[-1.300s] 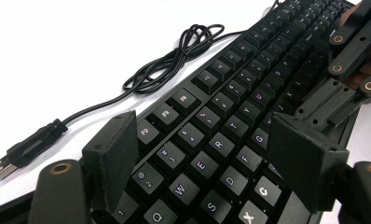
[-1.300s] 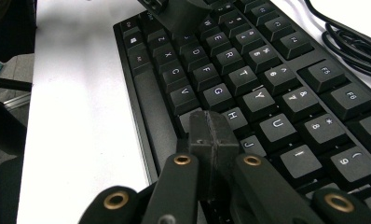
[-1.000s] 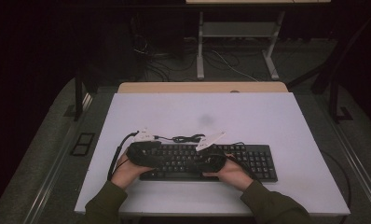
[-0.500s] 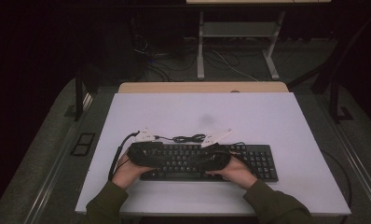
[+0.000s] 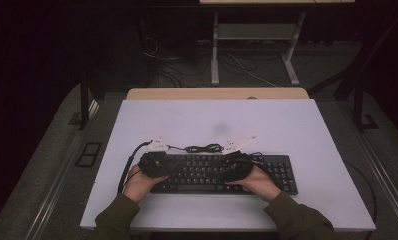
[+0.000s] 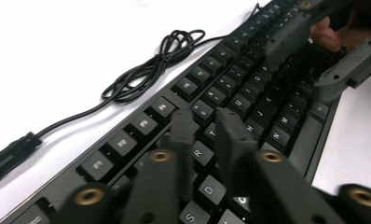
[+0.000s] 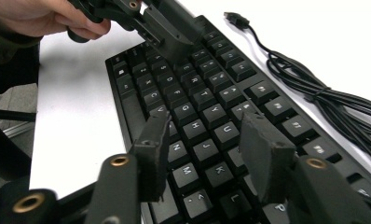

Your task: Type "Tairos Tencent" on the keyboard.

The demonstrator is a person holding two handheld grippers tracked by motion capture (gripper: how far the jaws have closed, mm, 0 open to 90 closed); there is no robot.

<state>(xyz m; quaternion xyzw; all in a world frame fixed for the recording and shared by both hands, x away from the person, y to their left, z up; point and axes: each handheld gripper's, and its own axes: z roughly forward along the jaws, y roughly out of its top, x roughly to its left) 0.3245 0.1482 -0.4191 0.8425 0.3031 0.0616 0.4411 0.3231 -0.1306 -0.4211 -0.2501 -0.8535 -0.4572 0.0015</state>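
High view: a black keyboard lies along the near part of the white table, its cable coiled just behind its rear edge. The left gripper hovers over the keyboard's left end, the right gripper over its middle-right keys.

Left gripper view — the jaws have just been closing and now stand nearly together, a narrow gap between them, nothing held; the fingers sit just above the R and T keys. Whether a tip presses a key cannot be told.

Right gripper view — the jaws have just been opening and stand about half apart, empty, the fingers poised over the letter keys around H, J and N.

Handling assessment:
- The keyboard is judged to be a stiff, light plastic slab that slides easily on the smooth table.
- Keycaps are small, sprung and glossy; a tip landing off-centre may slip onto a neighbouring key. Press straight down on the cap centre with closed jaws.
- For lifting or shifting, grip the front or rear frame edge at each end — never the keycaps, which can pop off.
- The cable is soft and loose; keep the jaws away from its loops.
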